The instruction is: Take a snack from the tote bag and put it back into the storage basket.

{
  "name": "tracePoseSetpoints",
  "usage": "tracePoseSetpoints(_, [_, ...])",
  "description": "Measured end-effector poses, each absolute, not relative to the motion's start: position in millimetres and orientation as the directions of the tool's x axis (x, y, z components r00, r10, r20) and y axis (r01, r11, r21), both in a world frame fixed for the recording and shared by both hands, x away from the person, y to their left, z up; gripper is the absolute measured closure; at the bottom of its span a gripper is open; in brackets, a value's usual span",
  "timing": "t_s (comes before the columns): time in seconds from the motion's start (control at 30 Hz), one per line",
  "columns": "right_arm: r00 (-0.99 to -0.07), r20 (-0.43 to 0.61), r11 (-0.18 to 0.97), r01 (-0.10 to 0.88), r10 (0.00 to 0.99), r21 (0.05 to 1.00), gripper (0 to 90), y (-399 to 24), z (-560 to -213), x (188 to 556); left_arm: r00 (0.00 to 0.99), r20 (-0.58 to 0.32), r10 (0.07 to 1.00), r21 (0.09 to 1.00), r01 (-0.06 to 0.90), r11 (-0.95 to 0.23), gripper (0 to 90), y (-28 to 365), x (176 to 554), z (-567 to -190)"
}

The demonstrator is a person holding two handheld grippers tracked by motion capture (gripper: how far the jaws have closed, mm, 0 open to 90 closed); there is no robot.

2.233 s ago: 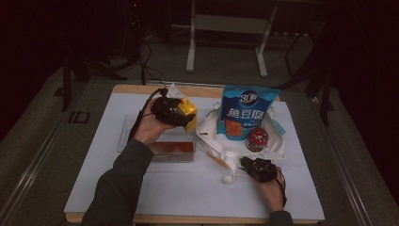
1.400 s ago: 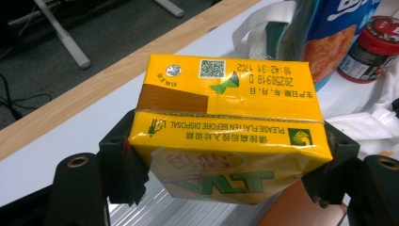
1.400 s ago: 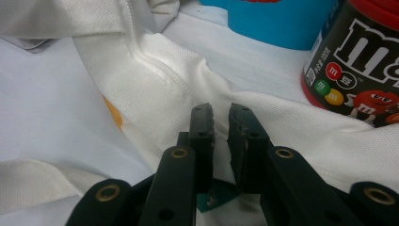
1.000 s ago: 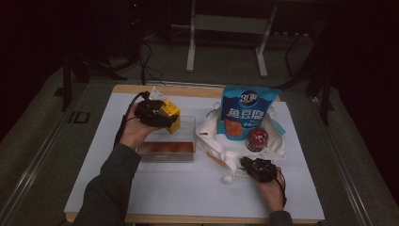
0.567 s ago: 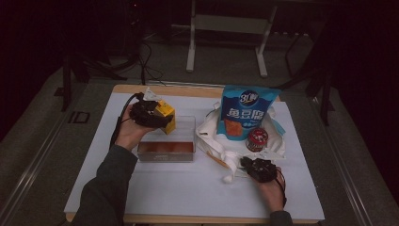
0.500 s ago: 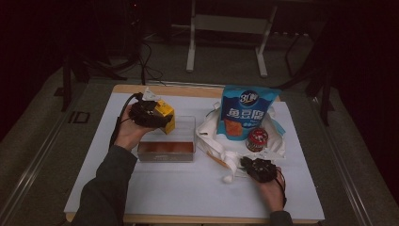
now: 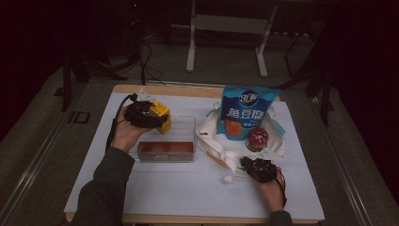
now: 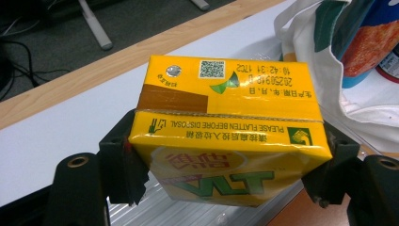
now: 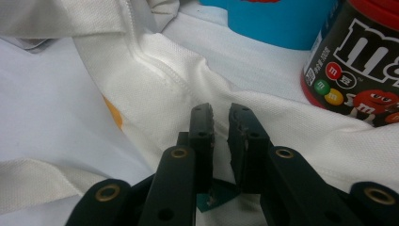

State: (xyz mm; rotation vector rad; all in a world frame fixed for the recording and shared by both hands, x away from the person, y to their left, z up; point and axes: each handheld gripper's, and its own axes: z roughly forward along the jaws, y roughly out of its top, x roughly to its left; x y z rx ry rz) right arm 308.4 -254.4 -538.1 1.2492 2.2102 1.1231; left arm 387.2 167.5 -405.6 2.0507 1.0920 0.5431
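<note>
The left gripper has its fingers clamped on the 2 short ends of a yellow drink carton, held above the far left corner of a clear box with its long axis running across the gripper. The right gripper rests low over a white cloth bag on the tabletop, its fingers almost closed and gripping nothing, near a candy jar and a blue snack pouch.

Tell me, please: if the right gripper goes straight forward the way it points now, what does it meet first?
Most likely the white cloth bag: the right gripper has its jaws nearly together, with the bag's fabric directly ahead. The blue snack pouch stands farther along; the candy can sits off to one side. Depth is uncertain.
</note>
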Motion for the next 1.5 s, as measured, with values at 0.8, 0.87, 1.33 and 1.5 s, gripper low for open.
tracePoseSetpoints(0.8, [-0.542,0.066,0.293,0.547,0.838,0.784,79.6,-254,-538,308,0.494,-0.010,0.869,0.755,0.574,-0.317,28.1,197,379,-430])
tracePoseSetpoints(0.87, [-0.542,0.066,0.293,0.547,0.838,0.784,79.7,-254,-538,308,0.488,-0.012,0.873,0.755,0.576,-0.312,28.1,199,378,-432])
tracePoseSetpoints(1.33, [-0.542,0.065,0.293,0.547,0.838,0.784,79.6,-254,-538,308,0.460,-0.008,0.888,0.736,0.604,-0.306,28.1,214,372,-446])
tracePoseSetpoints(1.5, [-0.542,0.065,0.293,0.547,0.838,0.784,79.6,-254,-538,308,0.455,0.015,0.890,0.727,0.606,-0.322,28.0,217,370,-449])
